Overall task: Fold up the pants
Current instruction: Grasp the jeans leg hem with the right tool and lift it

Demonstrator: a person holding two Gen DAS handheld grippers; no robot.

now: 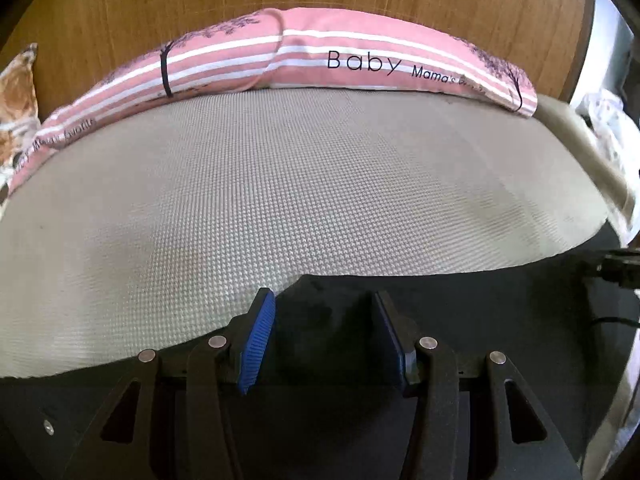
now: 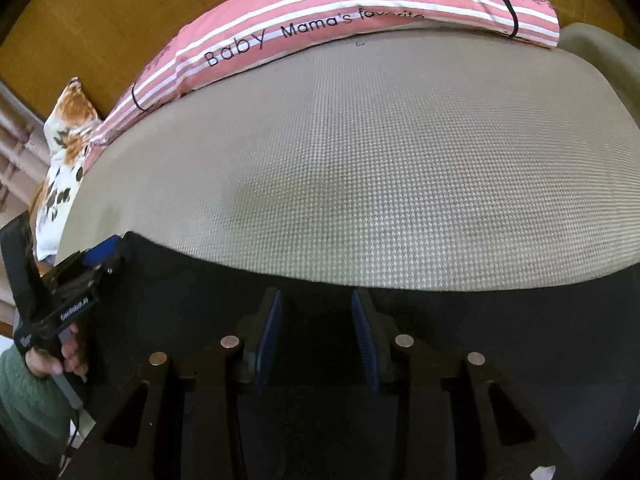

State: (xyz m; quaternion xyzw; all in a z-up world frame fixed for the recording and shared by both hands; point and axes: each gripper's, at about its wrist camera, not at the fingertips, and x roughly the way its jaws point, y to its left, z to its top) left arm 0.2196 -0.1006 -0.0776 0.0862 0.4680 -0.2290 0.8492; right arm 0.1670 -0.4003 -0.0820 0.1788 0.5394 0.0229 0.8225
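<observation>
Where pants (image 1: 340, 320) lie, two tools (image 1: 324, 332) (image 2: 318, 340).

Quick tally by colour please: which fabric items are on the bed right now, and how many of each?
Black: 1, the pants
Pink striped: 1, the bolster pillow
Floral orange and white: 1, the cushion
Total: 3, all lying on the beige mattress cover.

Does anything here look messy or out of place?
Not much. The dark pants lie flat on the grey mat, with both grippers open over them. Only the pink pillow looks slightly crooked, one end overlapping.
</observation>
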